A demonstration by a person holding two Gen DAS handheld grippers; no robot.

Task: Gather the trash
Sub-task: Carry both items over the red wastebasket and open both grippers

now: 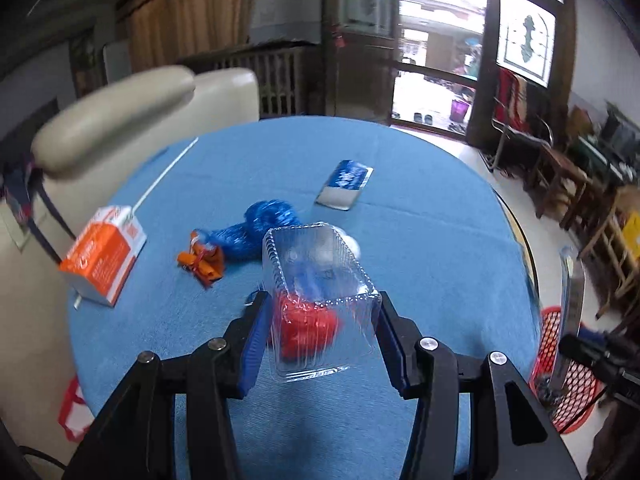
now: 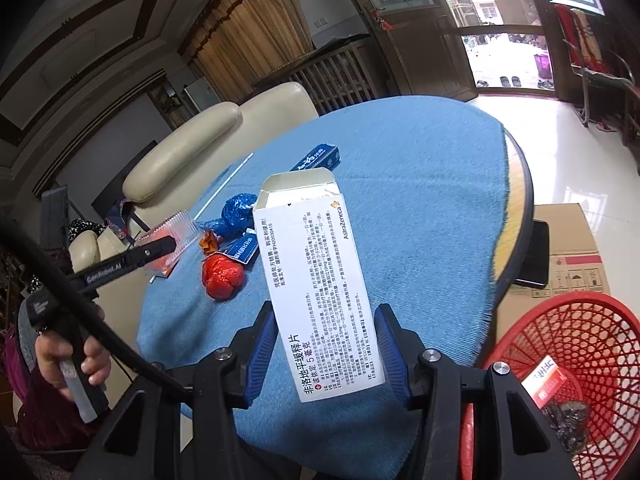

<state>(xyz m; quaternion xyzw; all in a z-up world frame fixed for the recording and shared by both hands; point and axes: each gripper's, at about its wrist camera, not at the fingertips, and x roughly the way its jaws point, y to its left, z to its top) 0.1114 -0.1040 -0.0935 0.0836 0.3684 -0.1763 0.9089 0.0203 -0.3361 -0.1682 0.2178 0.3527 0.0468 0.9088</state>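
My left gripper is shut on a clear plastic clamshell box, held above the blue round table. A red crumpled wrapper shows through the box. My right gripper is shut on a white medicine carton, held upright above the table's right side. On the table lie a blue crumpled bag, an orange wrapper, an orange-white carton, a blue packet and a white stick. The left gripper with the clear box also shows in the right wrist view.
A red mesh basket stands on the floor right of the table and holds some trash. A cardboard box stands behind it. Beige sofa chairs stand at the table's left. A dark phone lies by the table edge.
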